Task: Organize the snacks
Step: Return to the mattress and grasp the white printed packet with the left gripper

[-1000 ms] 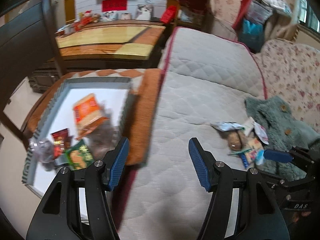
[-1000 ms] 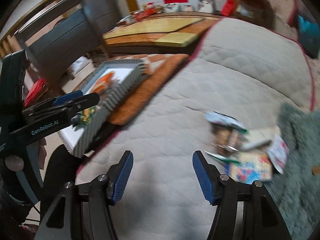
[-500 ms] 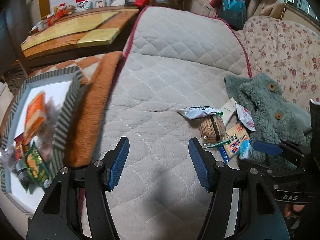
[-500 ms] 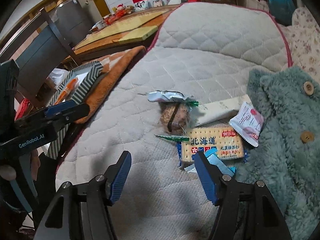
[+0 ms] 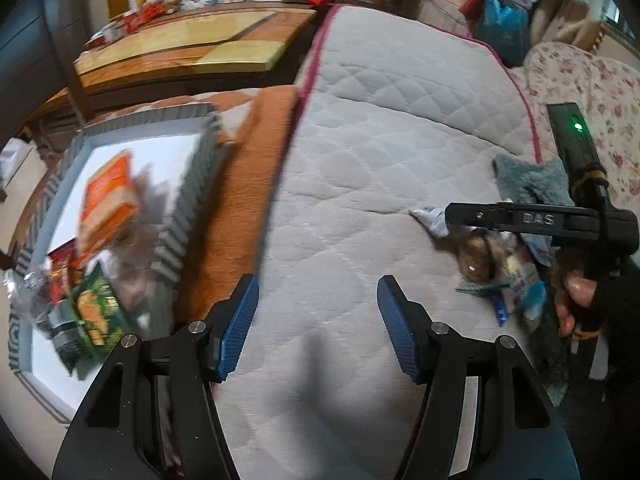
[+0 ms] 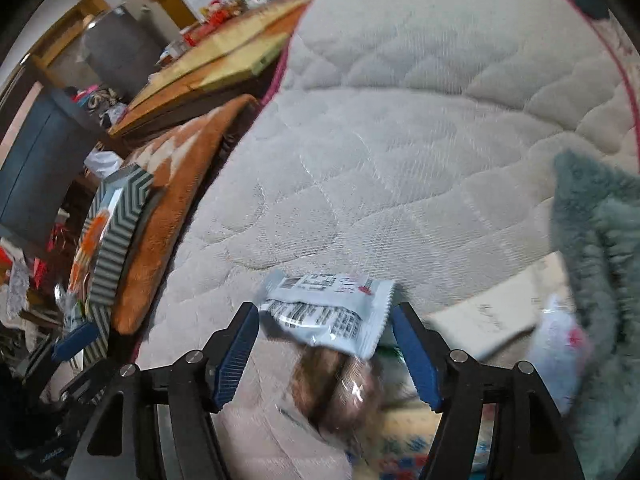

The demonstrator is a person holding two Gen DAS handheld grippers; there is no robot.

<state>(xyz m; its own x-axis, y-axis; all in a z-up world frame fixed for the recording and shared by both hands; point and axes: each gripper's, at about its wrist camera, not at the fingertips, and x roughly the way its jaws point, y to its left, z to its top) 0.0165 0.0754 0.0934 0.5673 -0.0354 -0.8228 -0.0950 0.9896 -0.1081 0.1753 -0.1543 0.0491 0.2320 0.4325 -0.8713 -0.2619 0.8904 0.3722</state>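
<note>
**Inspector A:** Right wrist view first. We find the silver snack packet (image 6: pixel 332 312) lying directly ahead of the right gripper (image 6: pixel 324 354), its long axis running crosswise, from one blue pad towards the other. It sits on the quilted mattress (image 6: pixel 400 160), overlapping a brown snack in clear wrap (image 6: pixel 340 392) beneath it.

**Inspector B:** Appearance?

**Inspector A:** Foil-grey, crimped serrated end seams, barcode and printed panel facing up. Flat and light, we judge; likely to crumple under the pads. The picture is blurred, so we cannot read the print.

**Inspector B:** State of the tongs?

**Inspector A:** Right jaws have just been opening, and the packet lies between them, its ends close to both pads. We see no pad pressing on it, so we record them as apart and gripping nothing. The left gripper (image 5: pixel 318 328) stands part open over bare mattress, holding nothing.

**Inspector B:** Which hand is nearer?

**Inspector A:** The right, plainly. The left is well apart from the pile, closer to the striped-walled tray (image 5: pixel 188 200) on the orange cushion (image 5: pixel 248 184), where packets (image 5: pixel 108 204) already lie.
</note>
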